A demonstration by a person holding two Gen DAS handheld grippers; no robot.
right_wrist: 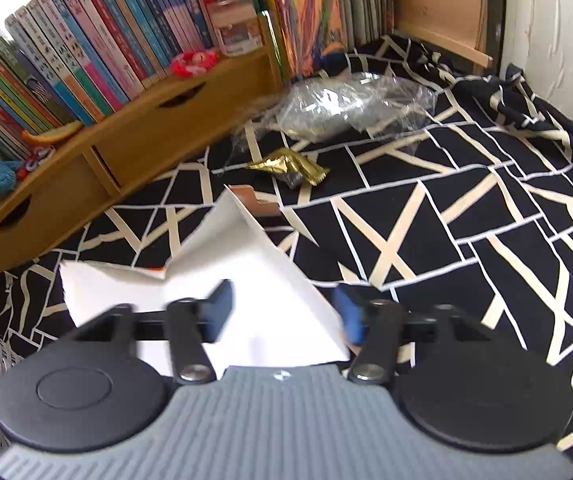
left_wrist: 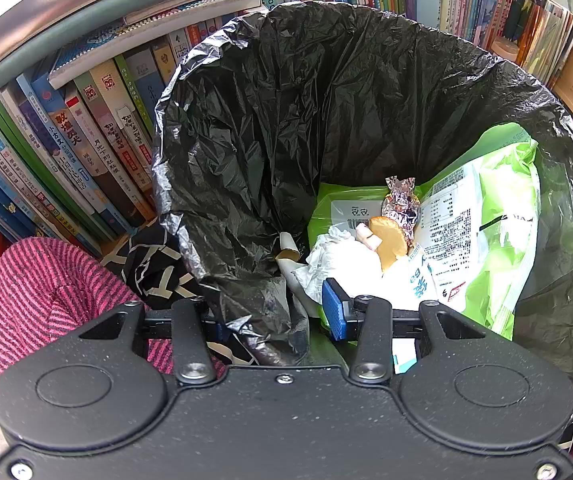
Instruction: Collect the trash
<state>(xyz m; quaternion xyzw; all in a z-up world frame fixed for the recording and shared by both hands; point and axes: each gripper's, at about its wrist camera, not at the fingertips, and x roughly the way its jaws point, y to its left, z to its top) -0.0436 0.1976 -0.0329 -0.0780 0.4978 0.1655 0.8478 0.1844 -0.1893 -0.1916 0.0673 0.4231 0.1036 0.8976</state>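
My left tongs [left_wrist: 278, 316] sit at the near rim of the bag [left_wrist: 270, 128], which holds a packet [left_wrist: 482, 216], foil [left_wrist: 400, 204] and a biscuit [left_wrist: 388, 242], books [left_wrist: 98, 128] behind it, while my right tongs [right_wrist: 286, 308] straddle a card [right_wrist: 222, 264] on the cloth [right_wrist: 466, 240], a wrapper [right_wrist: 290, 166] and film [right_wrist: 350, 104] beyond.

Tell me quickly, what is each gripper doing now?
Left gripper: closed on the rim of the black trash bag.
Right gripper: fingers around the white paper; grip cannot be told.
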